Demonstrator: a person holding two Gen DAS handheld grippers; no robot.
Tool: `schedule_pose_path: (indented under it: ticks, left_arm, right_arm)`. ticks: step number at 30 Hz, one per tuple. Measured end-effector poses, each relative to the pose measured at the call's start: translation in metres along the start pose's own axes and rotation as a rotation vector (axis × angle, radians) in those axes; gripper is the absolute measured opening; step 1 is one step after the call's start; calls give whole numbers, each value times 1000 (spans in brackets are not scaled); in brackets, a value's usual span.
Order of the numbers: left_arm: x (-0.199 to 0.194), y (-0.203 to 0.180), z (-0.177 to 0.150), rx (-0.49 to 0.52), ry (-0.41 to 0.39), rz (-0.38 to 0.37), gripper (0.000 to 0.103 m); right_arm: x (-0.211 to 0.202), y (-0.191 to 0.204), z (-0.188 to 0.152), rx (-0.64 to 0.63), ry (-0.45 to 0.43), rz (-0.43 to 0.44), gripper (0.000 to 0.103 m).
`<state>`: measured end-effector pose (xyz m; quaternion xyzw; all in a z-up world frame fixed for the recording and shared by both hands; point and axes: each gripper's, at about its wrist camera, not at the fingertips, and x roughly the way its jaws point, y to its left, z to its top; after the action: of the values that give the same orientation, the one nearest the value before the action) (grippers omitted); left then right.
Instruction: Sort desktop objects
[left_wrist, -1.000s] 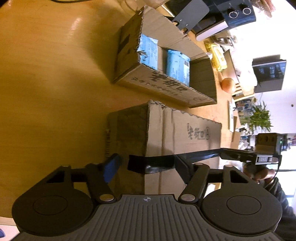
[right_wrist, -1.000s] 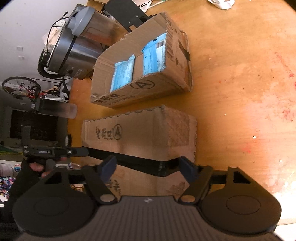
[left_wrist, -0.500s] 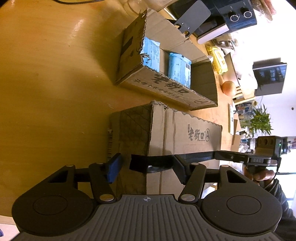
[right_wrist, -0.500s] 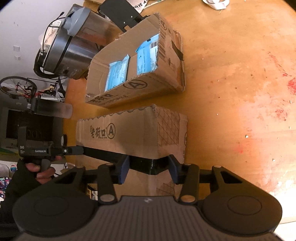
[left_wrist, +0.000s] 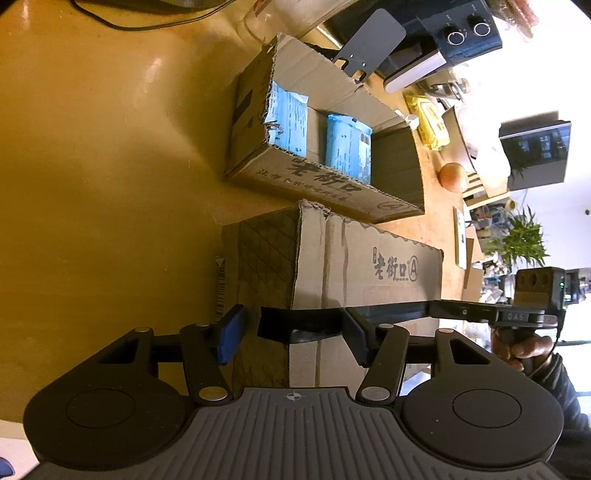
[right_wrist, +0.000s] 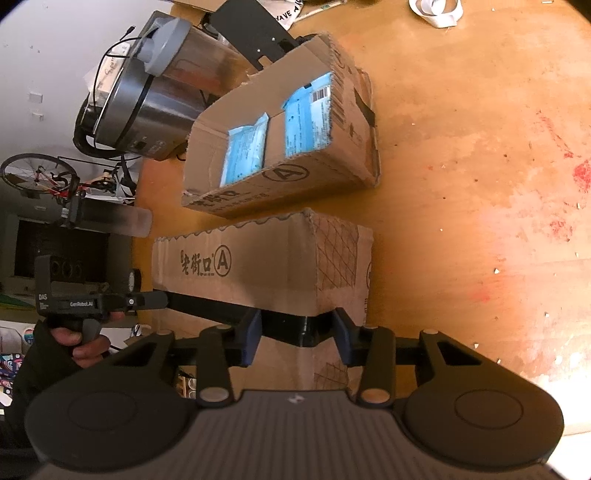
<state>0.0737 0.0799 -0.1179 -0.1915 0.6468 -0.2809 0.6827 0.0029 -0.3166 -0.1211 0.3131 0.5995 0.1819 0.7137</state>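
Observation:
A long black bar (left_wrist: 388, 314) spans the top of a closed cardboard box (left_wrist: 332, 258) on the wooden table. My left gripper (left_wrist: 295, 332) is open around one end of the bar. My right gripper (right_wrist: 297, 334) is shut on the other end of the bar (right_wrist: 295, 326) over the same box (right_wrist: 266, 258). Behind it stands an open cardboard box (left_wrist: 332, 110) holding two blue packets (left_wrist: 347, 147); this box also shows in the right wrist view (right_wrist: 288, 177).
A grey rice cooker (right_wrist: 147, 96) and a black plate stand (right_wrist: 247, 29) stand behind the open box. A black appliance with knobs (left_wrist: 454, 33), a yellow packet (left_wrist: 428, 122) and an orange (left_wrist: 452, 177) lie further along the table.
My right gripper closed on the bar's end. Both grippers drew back a little from the boxes. The left jaws stayed open.

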Motion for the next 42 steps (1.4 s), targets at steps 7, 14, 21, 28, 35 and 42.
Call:
schedule_pose_path:
  ticks: [7, 14, 21, 28, 35, 42]
  left_arm:
    - [-18, -14, -8, -12, -16, 10, 55]
    - [-35, -37, -13, -17, -11, 36, 54]
    - [-53, -55, -4, -1, -18, 49, 54]
    - [-60, -65, 16, 8, -22, 57, 54]
    - [-60, -70, 36, 11, -39, 51, 54]
    - [-59, -71, 54, 1, -51, 44, 54]
  right_arm:
    - [-16, 18, -3, -5, 3, -8, 37]
    - [-38, 41, -3, -8, 11, -36, 37]
    - [-56, 57, 3, 9, 17, -39, 37]
    - [-63, 65, 20, 18, 13, -42, 37]
    - [-67, 72, 42, -3, 1, -56, 37]
    - [-69, 76, 61, -12, -7, -67, 37]
